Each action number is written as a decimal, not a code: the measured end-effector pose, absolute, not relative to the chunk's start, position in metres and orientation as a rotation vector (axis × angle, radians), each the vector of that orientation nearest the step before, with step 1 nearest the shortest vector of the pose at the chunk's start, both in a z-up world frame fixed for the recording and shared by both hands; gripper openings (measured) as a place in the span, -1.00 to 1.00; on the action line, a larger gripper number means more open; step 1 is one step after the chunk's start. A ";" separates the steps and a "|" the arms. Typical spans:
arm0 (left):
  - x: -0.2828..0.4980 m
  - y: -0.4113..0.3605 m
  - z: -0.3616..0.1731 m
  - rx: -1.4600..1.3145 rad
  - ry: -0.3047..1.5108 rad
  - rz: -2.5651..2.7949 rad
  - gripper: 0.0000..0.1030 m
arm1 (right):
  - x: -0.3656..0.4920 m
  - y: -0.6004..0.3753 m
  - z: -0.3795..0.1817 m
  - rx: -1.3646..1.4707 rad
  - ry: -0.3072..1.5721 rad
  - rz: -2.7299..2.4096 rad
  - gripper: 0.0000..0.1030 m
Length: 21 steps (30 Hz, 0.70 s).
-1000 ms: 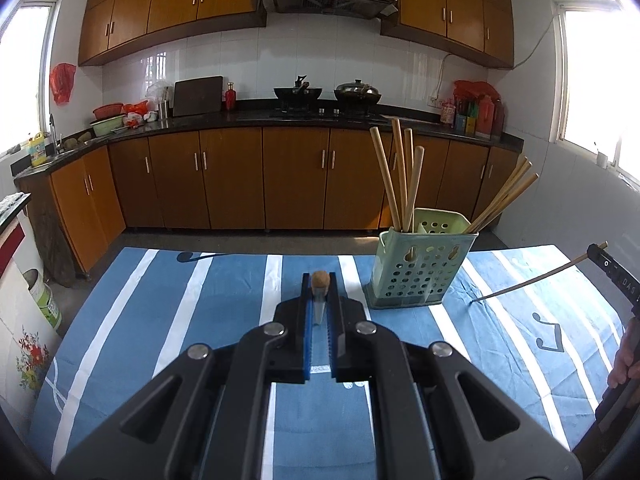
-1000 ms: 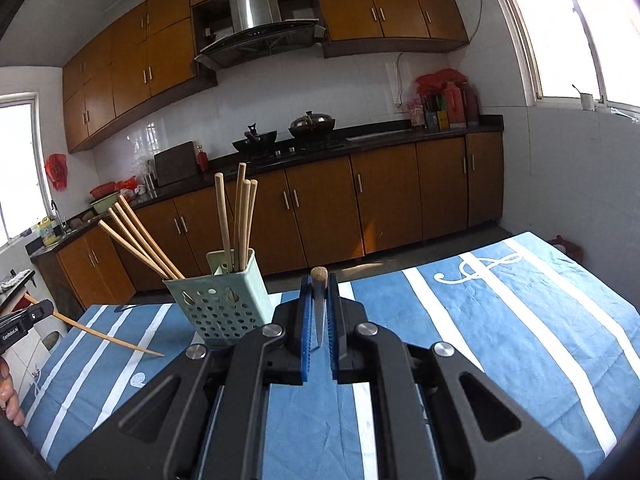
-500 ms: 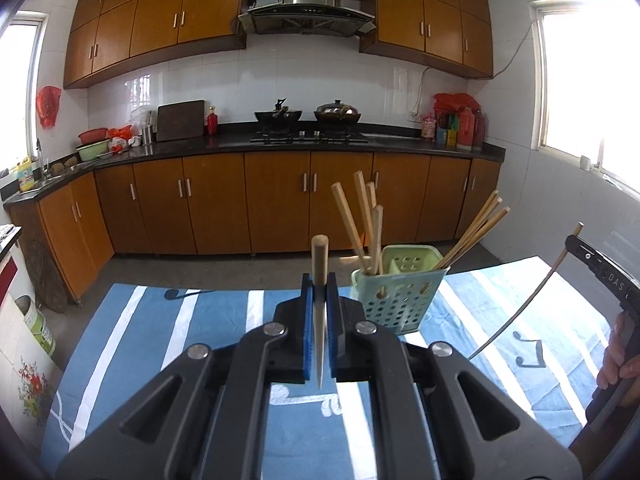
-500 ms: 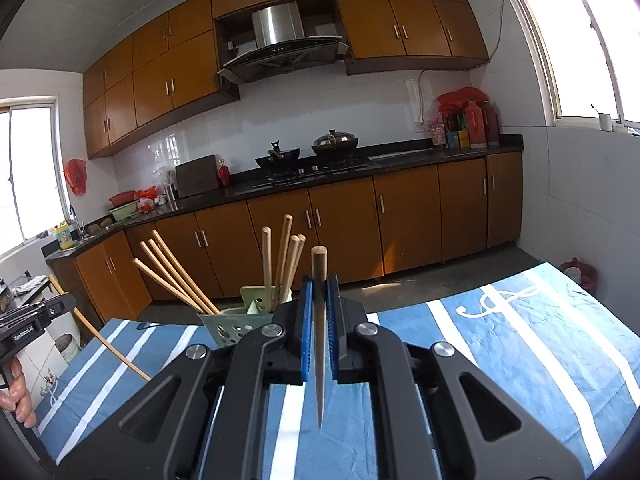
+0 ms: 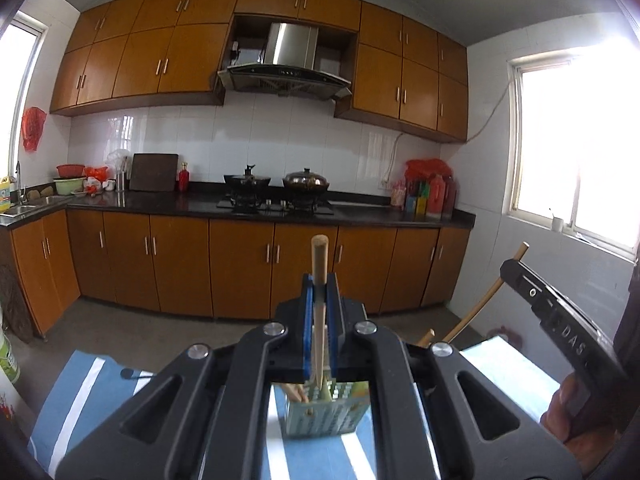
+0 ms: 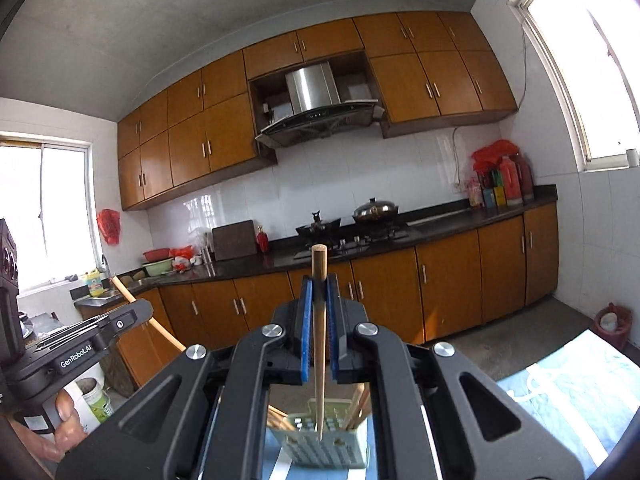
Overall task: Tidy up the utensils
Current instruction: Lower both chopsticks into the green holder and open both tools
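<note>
- The left gripper [image 5: 320, 292] is closed on a wooden chopstick [image 5: 319, 320], pinched upright between its blue pads [image 5: 307, 320]; the blunt end stands above the fingertips and the thin end points down.
- Below that tip sits the pale green perforated utensil holder [image 5: 320, 420] on the blue-and-white striped tablecloth [image 5: 80, 392] — other chopsticks already lean inside it.
- The right gripper [image 6: 319, 292] likewise clamps a wooden chopstick [image 6: 319, 340] upright, its pointed end hanging just over the holder's top [image 6: 320, 436]; whether it touches cannot be told.
- More chopsticks [image 6: 358, 404] rest against the holder's right side, and some at its left.
- Each view catches the other gripper at its edge — the right one [image 5: 560, 308] at far right, the left one [image 6: 80, 344] at far left, each with a stick angling out.
- Far behind runs a dark countertop [image 5: 360, 210] with a stove and two pots.
</note>
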<state>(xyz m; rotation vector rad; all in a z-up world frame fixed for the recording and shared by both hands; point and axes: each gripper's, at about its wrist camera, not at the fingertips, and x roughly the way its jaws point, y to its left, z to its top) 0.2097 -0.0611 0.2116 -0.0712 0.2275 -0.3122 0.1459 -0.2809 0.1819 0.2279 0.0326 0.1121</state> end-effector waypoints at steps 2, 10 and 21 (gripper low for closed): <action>0.223 -0.066 0.213 -0.081 0.225 -0.303 -0.86 | 0.159 -0.280 0.182 0.229 0.027 0.096 -0.85; 0.264 -0.068 0.182 -0.125 0.293 -0.279 -0.86 | 0.195 -0.275 0.161 0.226 0.045 0.058 -0.85; 0.287 -0.073 0.148 -0.108 0.353 -0.282 -0.86 | 0.218 -0.266 0.132 0.207 0.114 0.062 -0.85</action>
